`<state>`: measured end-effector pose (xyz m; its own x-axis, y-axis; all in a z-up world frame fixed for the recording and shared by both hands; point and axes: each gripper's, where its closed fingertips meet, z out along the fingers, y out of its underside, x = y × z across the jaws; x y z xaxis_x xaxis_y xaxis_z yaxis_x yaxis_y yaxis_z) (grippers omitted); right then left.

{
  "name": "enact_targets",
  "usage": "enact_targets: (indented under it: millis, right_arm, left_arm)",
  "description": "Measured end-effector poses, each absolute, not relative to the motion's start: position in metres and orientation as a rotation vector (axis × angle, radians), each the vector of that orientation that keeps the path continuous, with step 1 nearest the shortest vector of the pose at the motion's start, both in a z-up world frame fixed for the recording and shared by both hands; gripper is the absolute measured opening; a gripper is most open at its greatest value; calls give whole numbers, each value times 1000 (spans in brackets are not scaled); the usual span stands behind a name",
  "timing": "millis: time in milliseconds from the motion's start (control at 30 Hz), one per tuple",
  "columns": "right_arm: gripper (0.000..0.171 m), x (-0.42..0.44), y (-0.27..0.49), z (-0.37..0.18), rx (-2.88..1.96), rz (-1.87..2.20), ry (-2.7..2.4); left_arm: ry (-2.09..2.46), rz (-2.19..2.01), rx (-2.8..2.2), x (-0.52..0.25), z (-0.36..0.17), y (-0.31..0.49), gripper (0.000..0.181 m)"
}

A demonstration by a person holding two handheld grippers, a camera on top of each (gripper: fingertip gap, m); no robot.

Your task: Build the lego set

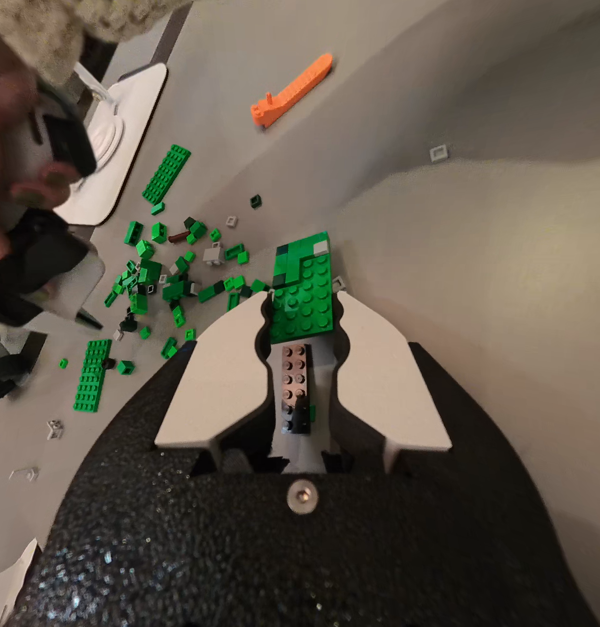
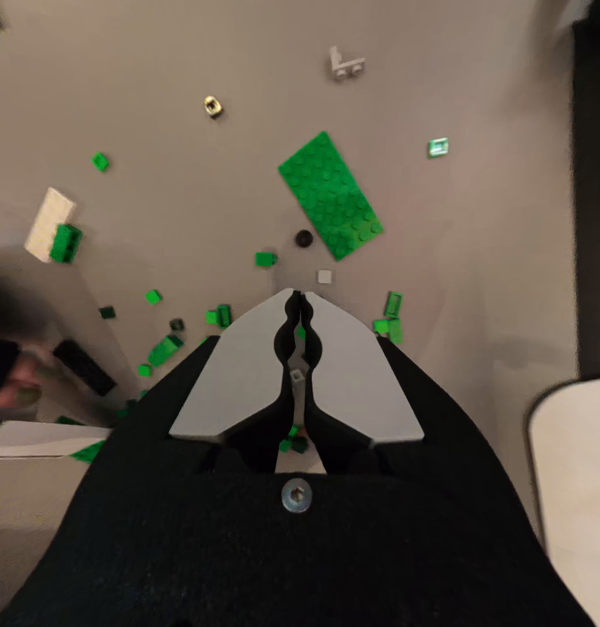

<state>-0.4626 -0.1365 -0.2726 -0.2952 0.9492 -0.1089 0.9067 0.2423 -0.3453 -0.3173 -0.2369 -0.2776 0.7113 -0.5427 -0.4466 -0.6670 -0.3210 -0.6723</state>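
While the left hand-held gripper clamps a green plate assembly, the right hand-held gripper hangs pinched together, empty.
A black plate lies under the left fingers; loose green bricks and an orange separator dot the counter.

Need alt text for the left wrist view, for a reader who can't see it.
The left gripper holds a green studded plate between its white fingers, with smooth green tiles on the plate's far end. Behind it, loose green bricks and an orange brick separator lie on the grey table.
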Motion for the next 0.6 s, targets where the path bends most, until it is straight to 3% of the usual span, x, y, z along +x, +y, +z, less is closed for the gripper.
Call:
enact_targets:
  millis: [200,600]
  right_arm:
    - [10,-471,-129,-269,-1583,612,-2372]
    - [16,-479,-126,-295,-1392,368,-2519]
  left_arm:
    - [922,181,-2004,-318,-278,-237,33]
    - [924,175,-1997,-317,-276,-238,33]
